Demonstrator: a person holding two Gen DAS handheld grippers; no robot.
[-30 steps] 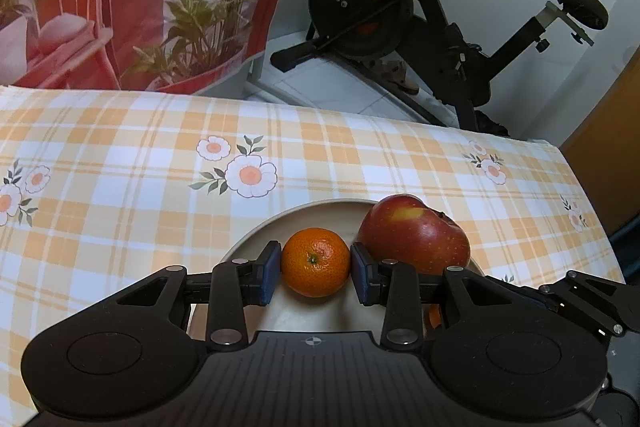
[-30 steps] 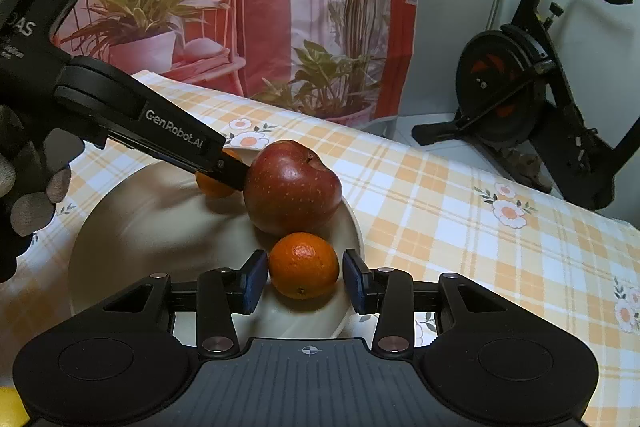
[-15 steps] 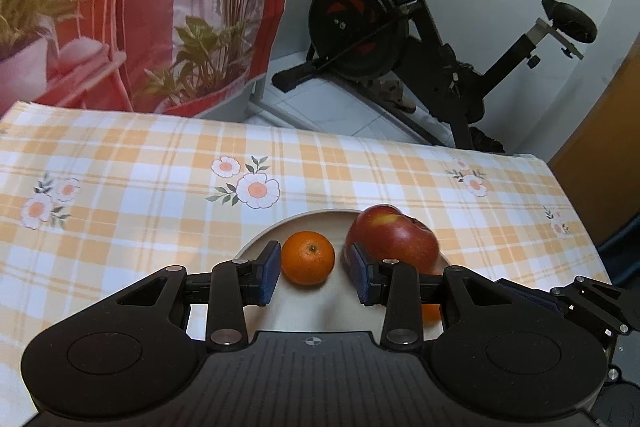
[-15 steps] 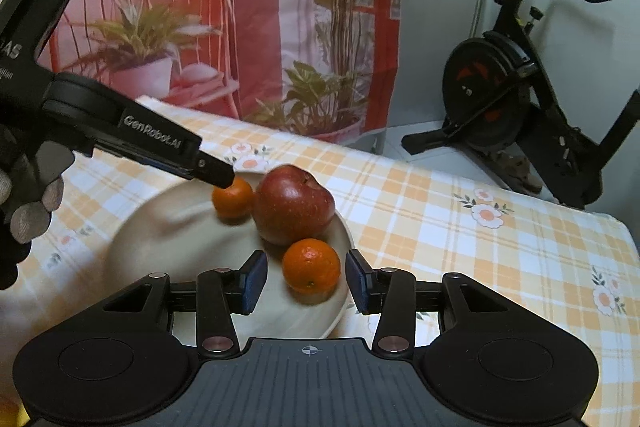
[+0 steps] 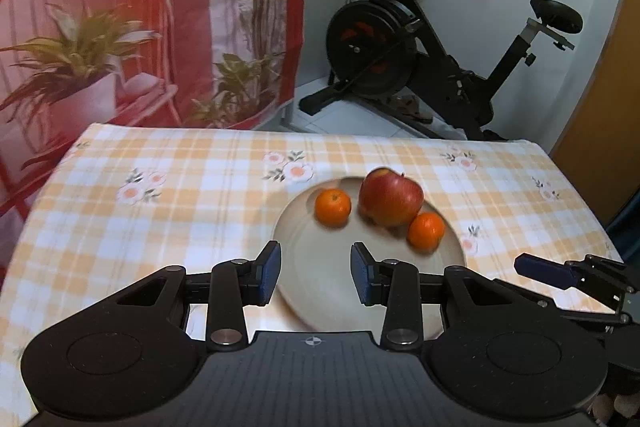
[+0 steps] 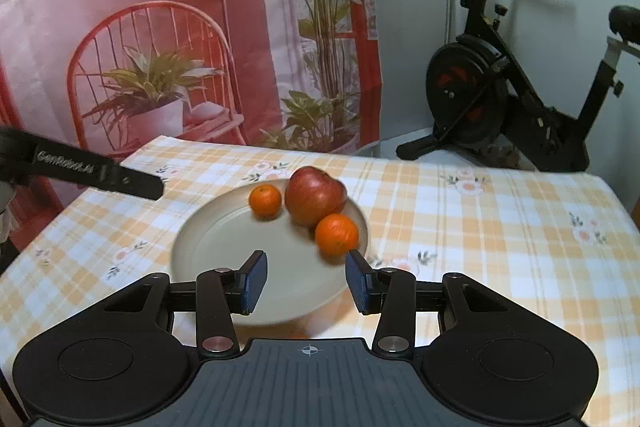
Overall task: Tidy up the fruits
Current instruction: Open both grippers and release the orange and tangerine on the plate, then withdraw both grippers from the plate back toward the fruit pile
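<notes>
While both grippers hang above it, orange-and-white checked floral tablecloth covers the table; black exercise bike and red plant-print curtain behind. Beige round ceramic plate holds red apple touching two orange mandarins. "GenRobot.AI" reads on left gripper. Left and right gripper both open, empty.

We see a plate on the table, w/ three fruits at its far side: an apple in the middle, one tangerine just left of it, another tangerine touching it at front right. Behind the table: exercise bike on the right, printed backdrop on the left.
</notes>
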